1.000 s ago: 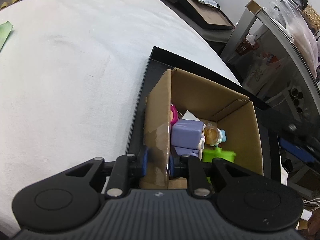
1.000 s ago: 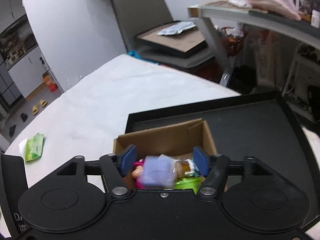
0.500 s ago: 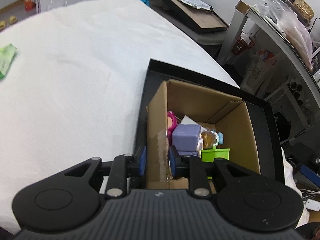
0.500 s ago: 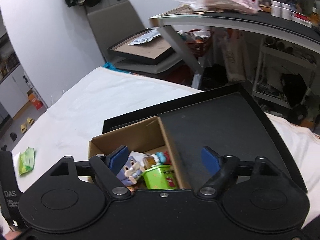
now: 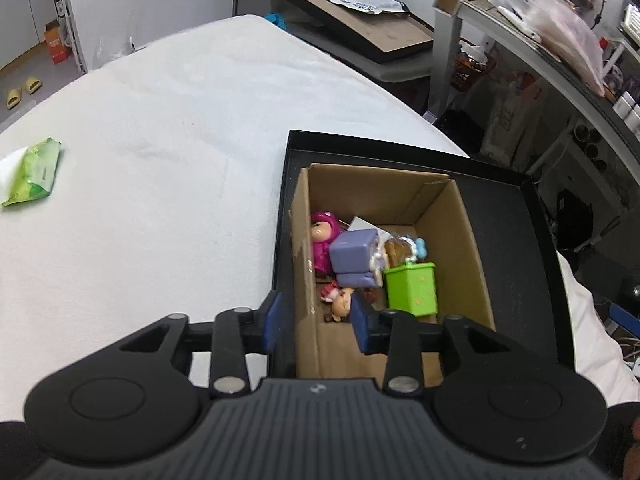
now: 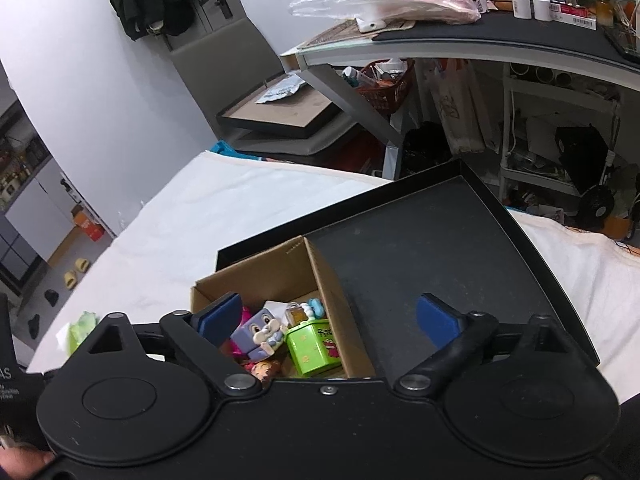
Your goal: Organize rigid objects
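A cardboard box (image 5: 440, 248) sits in the left part of a black tray (image 5: 516, 240) on the white-covered table (image 5: 160, 160). The left gripper (image 5: 316, 322) hangs over the box's near left corner, its jaws parted to either side of the left wall — one blue pad outside, one inside — and not pressing on it, nothing held. The right gripper (image 6: 332, 318) is spread wide above the box and the tray floor, empty too.

Inside the box the toys are bunched together: a pink figure (image 5: 322, 244) against the left wall, a purple cube (image 5: 354, 256) just beside it, a green tin (image 5: 410, 288) touching the cube on the right, and a small doll (image 5: 340, 300) lying at the near end. A green packet (image 5: 34, 172) lies well apart on the table, far left.
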### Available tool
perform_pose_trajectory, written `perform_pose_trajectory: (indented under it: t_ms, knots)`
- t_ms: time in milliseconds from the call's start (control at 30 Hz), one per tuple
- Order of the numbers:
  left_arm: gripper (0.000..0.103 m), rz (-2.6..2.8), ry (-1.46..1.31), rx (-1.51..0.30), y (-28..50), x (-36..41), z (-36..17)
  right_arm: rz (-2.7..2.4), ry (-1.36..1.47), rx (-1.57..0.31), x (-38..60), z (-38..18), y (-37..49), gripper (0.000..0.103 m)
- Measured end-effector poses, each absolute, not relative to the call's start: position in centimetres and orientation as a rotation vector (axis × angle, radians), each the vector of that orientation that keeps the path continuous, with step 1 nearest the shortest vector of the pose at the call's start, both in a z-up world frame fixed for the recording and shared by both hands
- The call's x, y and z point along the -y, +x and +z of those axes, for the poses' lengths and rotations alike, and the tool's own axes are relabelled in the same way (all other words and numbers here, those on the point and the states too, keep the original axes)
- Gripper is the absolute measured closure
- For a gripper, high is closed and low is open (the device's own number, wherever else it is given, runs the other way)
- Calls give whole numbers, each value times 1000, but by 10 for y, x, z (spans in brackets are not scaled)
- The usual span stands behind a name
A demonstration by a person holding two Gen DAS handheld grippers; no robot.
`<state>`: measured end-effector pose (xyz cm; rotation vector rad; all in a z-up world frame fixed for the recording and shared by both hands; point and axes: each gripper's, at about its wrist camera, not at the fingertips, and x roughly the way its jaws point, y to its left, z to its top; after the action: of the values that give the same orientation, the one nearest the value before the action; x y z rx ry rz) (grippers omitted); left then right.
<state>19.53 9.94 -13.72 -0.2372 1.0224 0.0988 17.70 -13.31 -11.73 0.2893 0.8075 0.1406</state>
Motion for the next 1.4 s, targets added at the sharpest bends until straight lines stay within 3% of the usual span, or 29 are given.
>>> perform_pose_trajectory:
  t_ms: [100,367,967,1167,1300,1400]
  knots:
    - [62,89,-228,-1019,185,-91,-123,152,292,-803,139,-110,174,0]
    - [51,108,-160,-966,154,-67,-90,192,294,-797,158,-94,163,0]
    - [47,126,-220,-969,98,-55,-62,286,242,-763,177,-62,128,0]
    - [30,124,-212,-949,78,-49,-50,267,221,-763,182,-55,110,0]
    - [10,128,-205,-934,66,-45,-44,261,194,-764,184,-52,98,0]
    - [4,133,-182,-924,60,-38,-42,247,166,-765,185,-51,90,0]
